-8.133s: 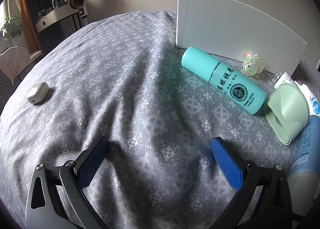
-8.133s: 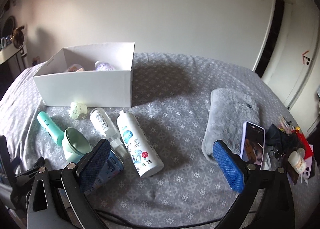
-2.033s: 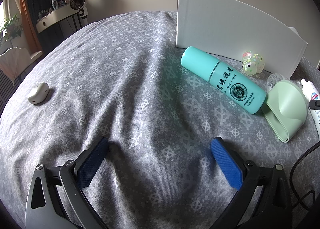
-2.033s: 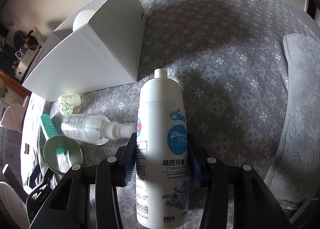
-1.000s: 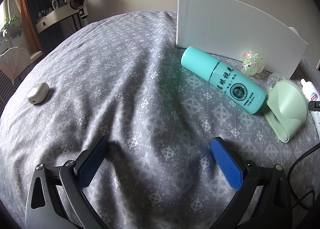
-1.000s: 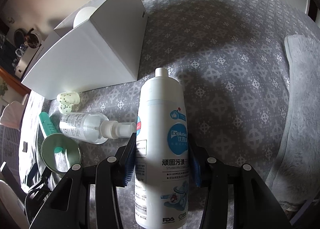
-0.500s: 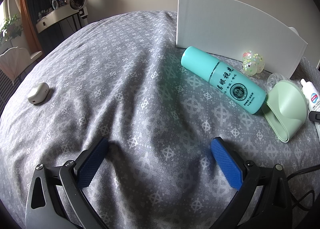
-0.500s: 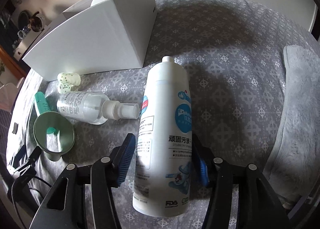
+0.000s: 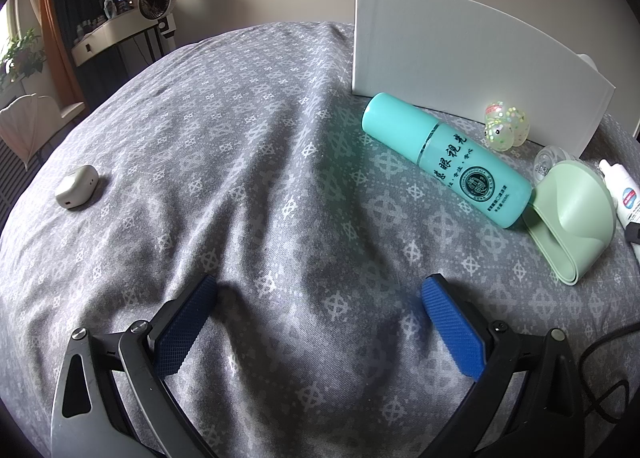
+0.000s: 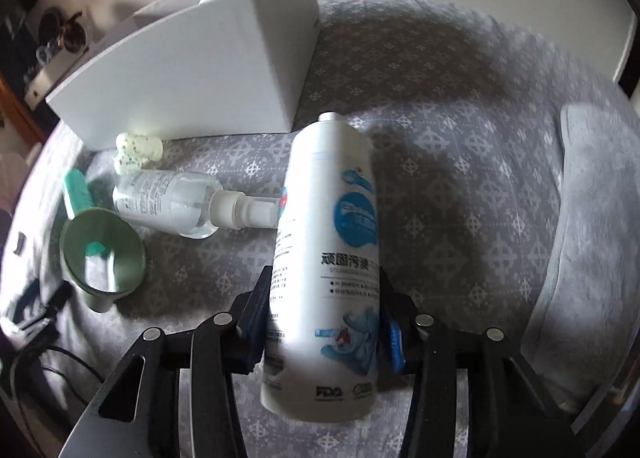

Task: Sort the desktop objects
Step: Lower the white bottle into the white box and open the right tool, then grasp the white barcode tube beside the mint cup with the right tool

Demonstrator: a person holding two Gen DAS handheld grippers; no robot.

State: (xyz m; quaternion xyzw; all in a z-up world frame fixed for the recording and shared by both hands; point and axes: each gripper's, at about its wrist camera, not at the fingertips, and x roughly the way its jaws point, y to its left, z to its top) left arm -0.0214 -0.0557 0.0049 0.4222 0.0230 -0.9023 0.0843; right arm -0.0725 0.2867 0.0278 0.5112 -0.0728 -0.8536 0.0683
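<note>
My right gripper has the tall white cleaner bottle between its fingers, the blue pads pressing its lower sides as the jaws close in on it; the bottle runs up the middle of the right wrist frame, cap toward the white box at upper left. The picture is a little blurred, so I cannot tell whether the bottle's base touches the bed.

Left of it, on the grey patterned bedspread, lies a clear pump bottle with its nozzle pointing at the white bottle. Beside that sit a pale green funnel-shaped cup, a teal bottle partly behind it, and a speckled yellowish toy just against the box wall. A grey furry cloth runs down the right edge.

My left gripper is released, fingers wide apart over bare bedspread with nothing between them (low in its own frame). In that view the teal bottle lies on its side at upper right, its end touching the green cup, and a small white earbud case sits well apart at the left edge.
</note>
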